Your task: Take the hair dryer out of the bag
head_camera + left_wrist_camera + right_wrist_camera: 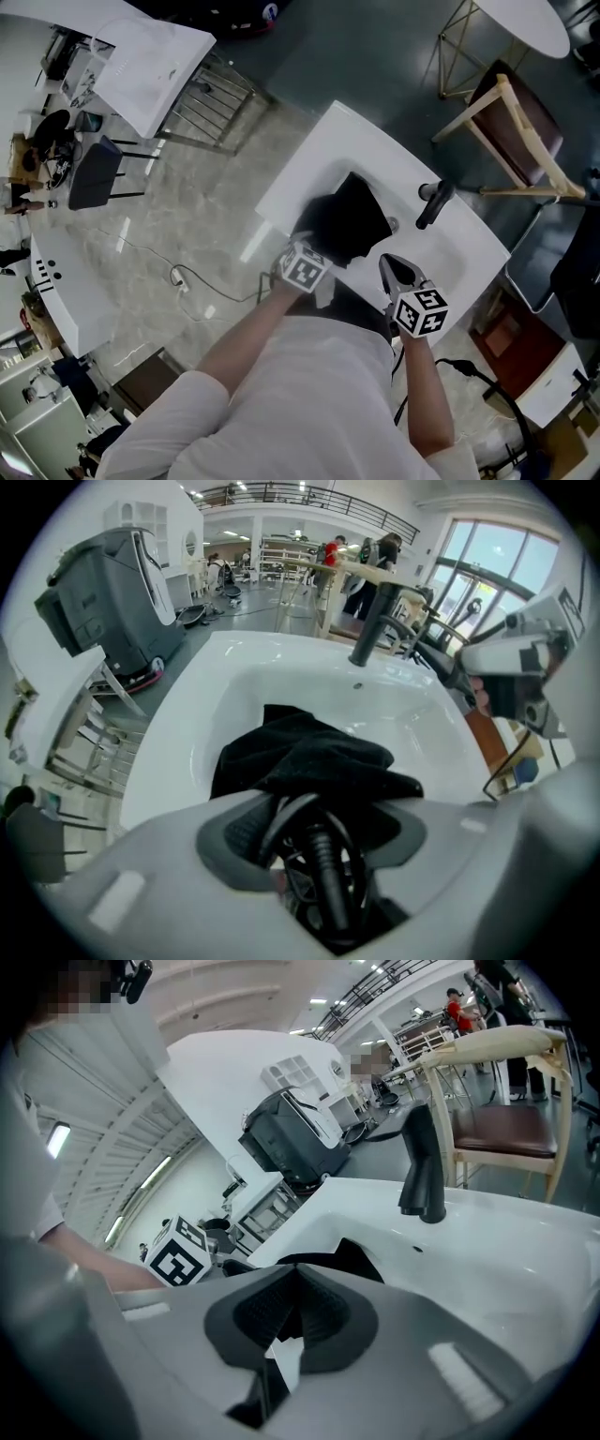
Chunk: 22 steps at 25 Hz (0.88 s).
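A white ceramic sink (375, 155) with a matte black faucet (436, 202) at its back edge holds a crumpled black cloth bag (345, 221) in its bowl. The left gripper (317, 841) points steeply down at the near edge of the bag, its jaws standing fairly wide and pinching the black hair dryer (330, 892). Only the dryer's ribbed cord sleeve and loops of black cable show between the pads. The rest of it cannot be made out against the dark fabric, which lies just beyond the jaws.

The right gripper (388, 262) hovers over the near right side of the bowl, just beside the bag and apart from it. Its jaws are pressed together with nothing between them.

A wooden chair with a dark red seat (521, 131) stands on the floor beyond the sink, on the faucet side.
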### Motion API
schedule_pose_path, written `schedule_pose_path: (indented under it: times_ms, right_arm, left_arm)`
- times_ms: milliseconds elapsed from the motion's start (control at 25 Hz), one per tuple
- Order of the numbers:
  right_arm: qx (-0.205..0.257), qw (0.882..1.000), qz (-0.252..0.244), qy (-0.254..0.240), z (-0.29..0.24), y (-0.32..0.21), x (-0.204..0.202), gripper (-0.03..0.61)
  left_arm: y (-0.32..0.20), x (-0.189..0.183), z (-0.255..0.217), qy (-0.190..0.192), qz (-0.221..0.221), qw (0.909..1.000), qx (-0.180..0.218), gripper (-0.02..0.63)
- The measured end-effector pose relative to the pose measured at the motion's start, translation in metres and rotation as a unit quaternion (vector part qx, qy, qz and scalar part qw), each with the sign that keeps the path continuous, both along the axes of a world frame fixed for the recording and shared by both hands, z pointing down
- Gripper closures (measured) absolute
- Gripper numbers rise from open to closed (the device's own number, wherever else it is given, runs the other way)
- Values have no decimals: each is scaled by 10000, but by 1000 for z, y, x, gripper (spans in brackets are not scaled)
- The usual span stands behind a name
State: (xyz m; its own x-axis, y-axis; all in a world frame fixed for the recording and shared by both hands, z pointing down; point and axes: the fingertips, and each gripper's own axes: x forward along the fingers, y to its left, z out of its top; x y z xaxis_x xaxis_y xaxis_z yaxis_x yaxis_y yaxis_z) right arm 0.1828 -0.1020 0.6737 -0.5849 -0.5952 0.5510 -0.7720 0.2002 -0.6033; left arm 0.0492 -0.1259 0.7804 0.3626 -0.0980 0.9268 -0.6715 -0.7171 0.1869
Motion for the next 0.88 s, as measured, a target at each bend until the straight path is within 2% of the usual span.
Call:
schedule_pose_path:
  times_ms: [280, 320, 360, 560, 640, 760, 840, 880]
  right_arm:
    - [41, 9998, -172, 113, -3, -3, -43, 572]
    - [38, 9994, -299, 168, 1, -3, -51, 549]
    - [47, 9986, -470, 244, 5, -2, -60, 498]
    - [214, 9874, -1383, 733, 31, -6, -95, 405]
    - [270, 9869, -1485, 564, 33, -16, -106, 394]
    - [46, 9853, -1708, -75, 33, -26, -125, 401]
    - [-223, 9805, -1907, -414, 36, -29, -136, 446]
    - [-317, 9785, -1987, -459, 38, -29, -139, 493]
  left_arm:
    - [0, -23, -36, 240, 64, 9996, 160, 396]
    - [0, -26, -39, 268, 65, 9995, 167, 396]
    - [0, -29, -42, 291, 72, 9994, 179, 396]
    - [3, -37, -55, 367, 203, 9987, 286, 396]
    - [7, -40, -59, 386, 254, 9984, 319, 396]
    - [10, -41, -63, 432, 322, 9978, 392, 396]
    - [11, -42, -65, 464, 390, 9971, 453, 396]
    - [12, -42, -65, 479, 421, 9968, 476, 396]
